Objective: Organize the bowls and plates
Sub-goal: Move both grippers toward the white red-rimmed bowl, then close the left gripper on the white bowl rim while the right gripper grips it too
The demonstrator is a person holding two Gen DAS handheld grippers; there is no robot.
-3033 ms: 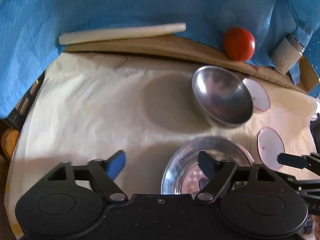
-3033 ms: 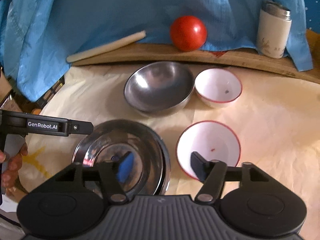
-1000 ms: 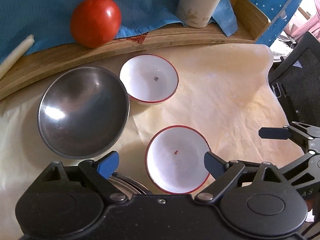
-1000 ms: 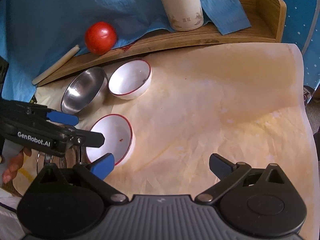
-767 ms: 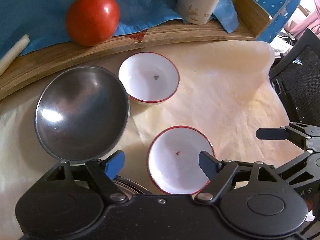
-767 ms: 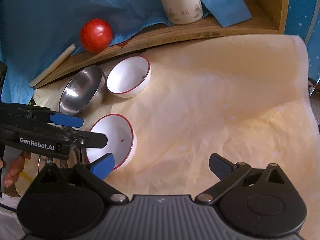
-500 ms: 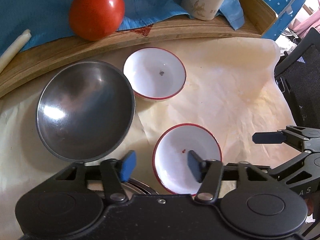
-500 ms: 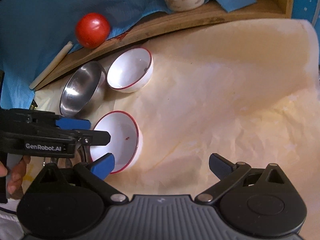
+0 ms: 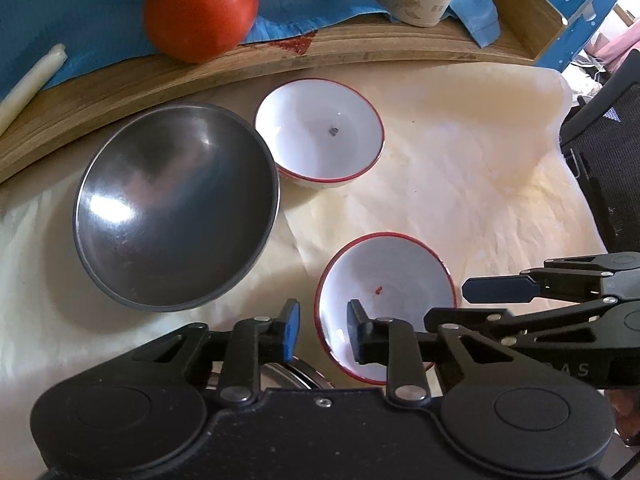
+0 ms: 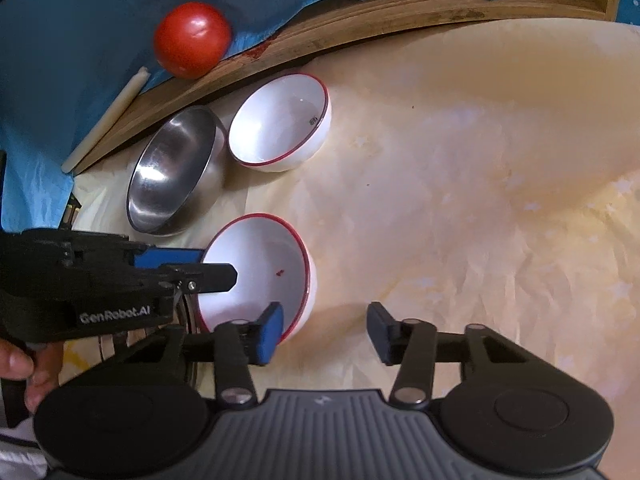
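Both grippers straddle the near white bowl (image 9: 384, 280), which sits on the paper in front of the steel bowl (image 9: 176, 208). The left gripper (image 9: 320, 328) and right gripper (image 10: 324, 328) have just been closing, each with the bowl's rim between its jaws; whether the pads pinch it yet cannot be told.

Bare paper (image 10: 480, 200) wide open rightward, steel bowl (image 9: 176, 208) touching far white bowl (image 9: 320, 132) – wooden ledge (image 9: 360, 56) behind
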